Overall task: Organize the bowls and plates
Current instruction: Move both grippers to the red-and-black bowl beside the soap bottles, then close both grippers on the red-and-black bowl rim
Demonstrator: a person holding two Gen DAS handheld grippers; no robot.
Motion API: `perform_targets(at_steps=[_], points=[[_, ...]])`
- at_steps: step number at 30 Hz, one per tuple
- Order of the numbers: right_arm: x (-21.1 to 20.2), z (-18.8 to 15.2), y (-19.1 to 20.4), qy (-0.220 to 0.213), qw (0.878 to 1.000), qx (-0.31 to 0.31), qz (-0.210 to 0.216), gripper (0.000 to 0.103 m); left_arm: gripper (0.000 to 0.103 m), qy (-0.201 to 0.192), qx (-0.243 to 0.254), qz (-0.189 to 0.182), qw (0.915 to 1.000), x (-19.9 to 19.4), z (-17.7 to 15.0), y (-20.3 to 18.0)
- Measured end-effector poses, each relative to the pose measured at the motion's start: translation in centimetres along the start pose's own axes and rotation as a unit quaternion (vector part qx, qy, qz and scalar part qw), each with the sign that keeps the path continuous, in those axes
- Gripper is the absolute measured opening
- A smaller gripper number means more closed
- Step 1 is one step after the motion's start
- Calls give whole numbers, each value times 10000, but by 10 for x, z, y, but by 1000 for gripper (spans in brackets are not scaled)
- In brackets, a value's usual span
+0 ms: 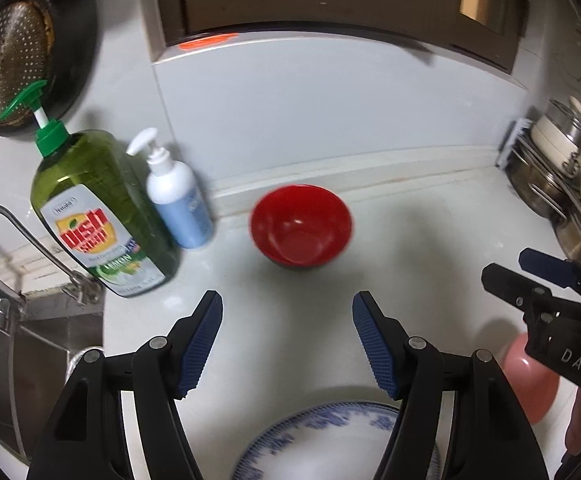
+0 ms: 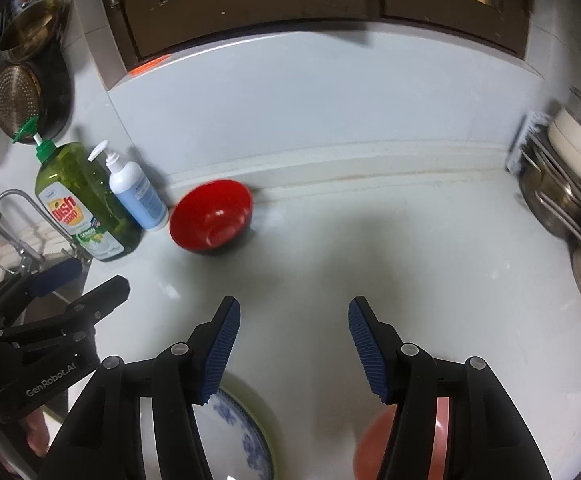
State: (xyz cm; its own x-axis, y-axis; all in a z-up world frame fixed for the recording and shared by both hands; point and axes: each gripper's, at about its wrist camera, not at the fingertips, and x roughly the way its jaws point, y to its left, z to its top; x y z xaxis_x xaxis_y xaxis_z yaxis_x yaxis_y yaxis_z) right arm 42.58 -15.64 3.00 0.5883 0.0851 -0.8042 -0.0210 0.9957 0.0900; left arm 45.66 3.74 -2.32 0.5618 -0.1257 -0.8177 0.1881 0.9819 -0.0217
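Open counter (image 1: 410,240) is being left around the red bowl (image 1: 300,225) by the wall; left gripper (image 1: 287,344) and right gripper (image 2: 292,346) are being held wide apart, grasping nothing

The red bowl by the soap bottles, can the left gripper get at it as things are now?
Probably yes. The left gripper is open and aimed at the red bowl, with only bare counter between them. The white pump bottle stands apart, to the bowl's left.

Worktop (image 1: 430,248): red bowl (image 1: 300,225) near back edge, green dish-soap bottle (image 1: 102,216) and white pump bottle (image 1: 178,200) at left, blue-patterned plate (image 1: 322,444) at front edge beneath spread left gripper (image 1: 287,344).
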Motion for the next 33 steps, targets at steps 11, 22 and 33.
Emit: perform_targets(at_steps=[11,22,33], points=[[46,44,32,59,9997,-240,8,58,67,93,-69,207,9997,42,30,40],[114,74,46,480,9986,-182,93,58,67,417,13,222,9989,108,50,50],[169,84,39,1063,9942,13,167,54,61,821,154,284,9961,159,65,40]])
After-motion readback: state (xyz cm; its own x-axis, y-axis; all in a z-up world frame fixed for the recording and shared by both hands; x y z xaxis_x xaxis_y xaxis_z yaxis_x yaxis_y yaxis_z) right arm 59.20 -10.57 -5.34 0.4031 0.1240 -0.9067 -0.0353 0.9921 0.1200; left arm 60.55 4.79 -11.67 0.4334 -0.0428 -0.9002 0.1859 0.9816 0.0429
